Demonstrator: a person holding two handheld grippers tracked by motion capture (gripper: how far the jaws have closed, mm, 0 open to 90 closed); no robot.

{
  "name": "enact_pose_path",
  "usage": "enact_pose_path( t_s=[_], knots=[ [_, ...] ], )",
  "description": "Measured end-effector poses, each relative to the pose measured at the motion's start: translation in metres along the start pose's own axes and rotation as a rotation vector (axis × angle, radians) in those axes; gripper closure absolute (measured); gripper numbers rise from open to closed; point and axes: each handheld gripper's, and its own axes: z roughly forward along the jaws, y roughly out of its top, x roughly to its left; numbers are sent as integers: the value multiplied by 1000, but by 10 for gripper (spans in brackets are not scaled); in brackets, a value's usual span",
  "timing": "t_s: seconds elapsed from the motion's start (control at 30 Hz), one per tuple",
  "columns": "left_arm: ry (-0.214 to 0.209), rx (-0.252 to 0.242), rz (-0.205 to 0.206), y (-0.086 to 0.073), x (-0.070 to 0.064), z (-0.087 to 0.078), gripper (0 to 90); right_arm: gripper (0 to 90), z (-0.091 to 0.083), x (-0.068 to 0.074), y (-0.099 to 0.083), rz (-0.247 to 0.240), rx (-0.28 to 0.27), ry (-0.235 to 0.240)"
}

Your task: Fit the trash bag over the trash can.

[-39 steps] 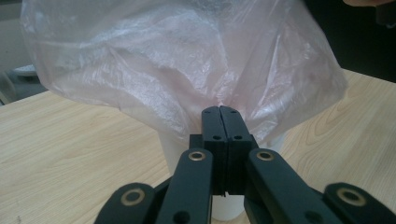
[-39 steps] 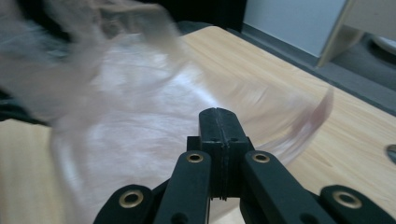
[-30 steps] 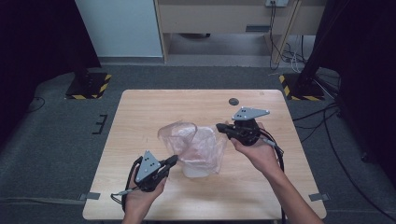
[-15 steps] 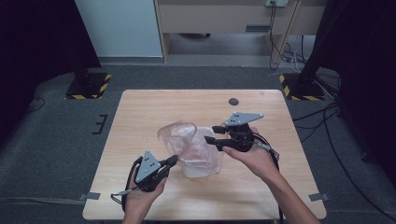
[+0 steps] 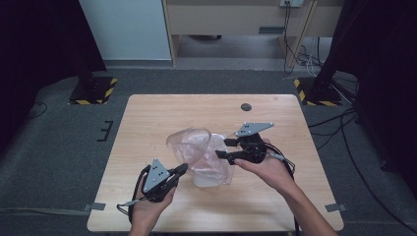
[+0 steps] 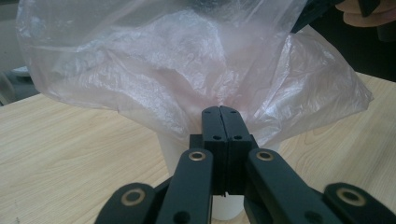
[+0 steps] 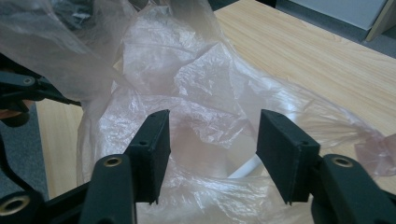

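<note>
Left tongs pinch plastic bag; right tongs gape beside it.

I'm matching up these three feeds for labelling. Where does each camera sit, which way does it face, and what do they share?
High view: above the person's side, looking forward and down on the light wooden table; both forearms enter from below.
Left gripper view: on the left gripper, jaws shut on the thin translucent pinkish plastic bag.
Right gripper view: on the right gripper, jaws open, facing the bag.
Shared: all show the bag draped over a white cup.
</note>
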Motion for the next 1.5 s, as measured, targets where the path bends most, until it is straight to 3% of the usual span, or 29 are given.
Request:
enact_pose_path(
  t_s=[0.23,0.47,0.7,0.9,0.93,0.97,1.23,1.5],
  knots=[
    [0,0,1,0,0,0,900,623,4,3,-1,-16,10,-6],
    [1,-1,0,0,1,-1,900,900,4,5,0,-41,8,9],
    [2,1,-9,0,2,-2,900,900,-2,0,8,-38,-14,-20],
    [0,0,-5,1,2,-1,900,900,-4,-3,8,-18,-31,-10],
    [0,0,-4,1,1,-2,900,895,-5,-3,8,-15,-34,-6],
    [1,0,-4,1,1,-2,900,795,-4,-3,9,-7,-45,-3],
    [1,2,1,1,1,-2,900,410,4,-3,11,26,-61,-2],
    [2,3,3,1,1,-1,900,298,11,6,9,-17,-60,55]
  ],
)
